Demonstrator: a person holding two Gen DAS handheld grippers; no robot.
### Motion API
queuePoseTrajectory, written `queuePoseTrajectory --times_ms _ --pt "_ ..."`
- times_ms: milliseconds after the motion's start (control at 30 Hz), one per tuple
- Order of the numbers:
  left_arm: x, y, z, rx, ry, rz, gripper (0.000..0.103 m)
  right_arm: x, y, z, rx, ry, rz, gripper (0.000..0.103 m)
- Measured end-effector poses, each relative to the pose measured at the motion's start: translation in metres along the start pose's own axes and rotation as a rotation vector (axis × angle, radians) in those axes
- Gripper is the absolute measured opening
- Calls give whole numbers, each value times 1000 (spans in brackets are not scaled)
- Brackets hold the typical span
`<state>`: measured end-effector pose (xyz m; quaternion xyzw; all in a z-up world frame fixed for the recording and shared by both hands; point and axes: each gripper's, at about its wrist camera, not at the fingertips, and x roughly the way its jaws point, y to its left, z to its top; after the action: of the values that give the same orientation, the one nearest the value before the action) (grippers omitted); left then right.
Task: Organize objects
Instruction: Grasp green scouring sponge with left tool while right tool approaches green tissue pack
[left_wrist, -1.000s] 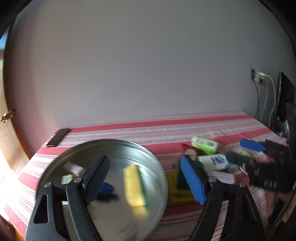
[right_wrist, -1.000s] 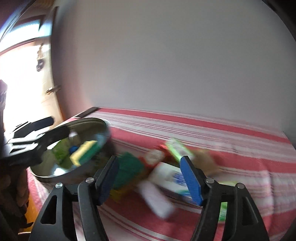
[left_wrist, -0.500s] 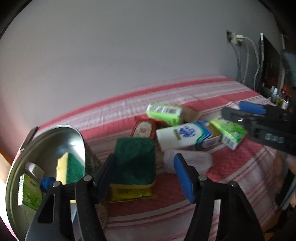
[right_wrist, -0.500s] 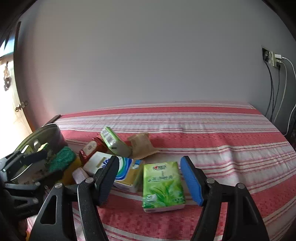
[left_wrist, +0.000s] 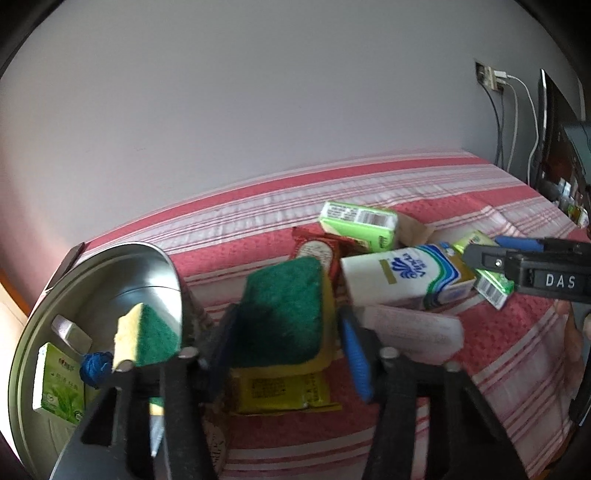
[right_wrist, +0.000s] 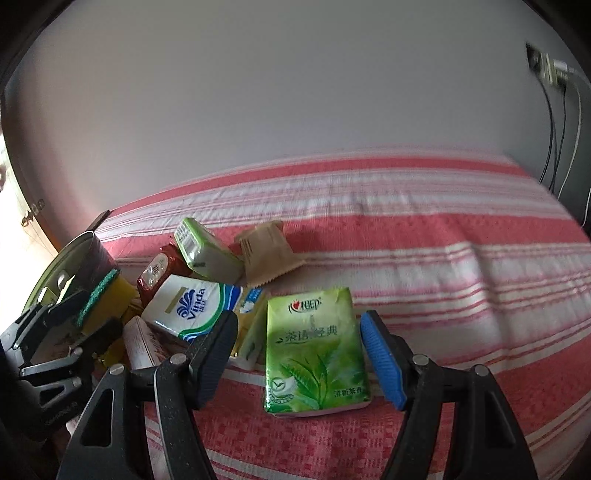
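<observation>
Left hand-held gripper (left_wrist: 286, 347): jaws have just been closing and now stand narrow around the green-topped sponge (left_wrist: 284, 306). Black pad against its left side, blue pad at its right edge; whether they press is not clear. The sponge lies on a yellow packet (left_wrist: 284, 393), print too blurred to read.

Right hand-held gripper (right_wrist: 297, 354): jaws moderately wide, straddling a green tissue pack (right_wrist: 316, 350) lying flat on the red-striped cloth (right_wrist: 443, 236). Pads stand clear of both sides. Chinese print and a tea-leaf picture on its face.

Left of that pack, a white tissue pack (right_wrist: 192, 308) reads "Vinda", blue wave logo. Farther back: a red wrapper (right_wrist: 155, 275), a second green pack (right_wrist: 207, 251) tilted on edge with a barcode end, and a tan sachet (right_wrist: 267, 251).

Left wrist view alone looks into the metal bowl (left_wrist: 162, 266) at near left: a second sponge (left_wrist: 147, 338), a green tissue pack (left_wrist: 57, 384), a blue ball of thread (left_wrist: 94, 367), a small pale block (left_wrist: 70, 330). It also catches the other gripper's body marked "DAS" at right.

Right wrist view shows only the bowl's rim.
</observation>
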<state>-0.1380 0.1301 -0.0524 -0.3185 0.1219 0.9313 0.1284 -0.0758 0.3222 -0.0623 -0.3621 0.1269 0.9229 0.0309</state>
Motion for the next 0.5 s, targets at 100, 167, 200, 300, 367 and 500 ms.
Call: queuePoseTrajectory --times_ms 100,167,200,300,367,500 --pt "0 2 -1 4 -1 2 46 -4 2 -1 -5 -8 -2 53" --pt "-1 2 -1 1 -2 -1 46 -6 5 -2 -19 -10 -2 41" --pt "-1 3 -1 -2 -4 -2 45 -6 6 -3 -23 -8 -4 41" --pt "0 5 -1 -15 -11 -12 44 -4 6 -4 -24 -4 -9 41" --pt "-1 5 -1 -21 -18 -12 41 -4 7 -3 -31 -2 -17 41" --pt "-2 4 0 -23 -27 -5 39 -5 12 -4 -55 -8 -69 68"
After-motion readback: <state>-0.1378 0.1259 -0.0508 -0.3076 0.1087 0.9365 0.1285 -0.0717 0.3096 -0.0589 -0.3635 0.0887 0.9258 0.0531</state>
